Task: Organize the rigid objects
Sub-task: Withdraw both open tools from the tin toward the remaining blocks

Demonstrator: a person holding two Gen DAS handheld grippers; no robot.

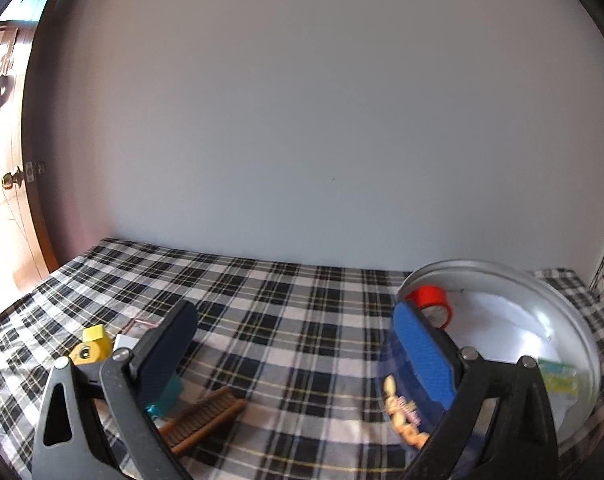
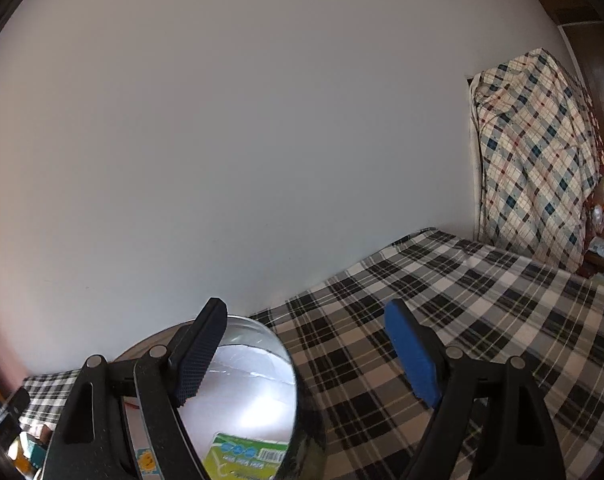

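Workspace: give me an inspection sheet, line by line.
Surface: black-and-white plaid cloth against a plain white wall.
Job's things: metal basin holds red tape roll and green-labelled packet; blue nut can stands beside the basin, behind the left claw's pad.
Clutter: wooden brush, yellow block, teal item lie on the cloth.
Grippers: left claw open, holding nothing; right claw open, one finger over the basin.
Cables: nothing seen.
Surroundings: door with knob; furniture draped in checked cloth.
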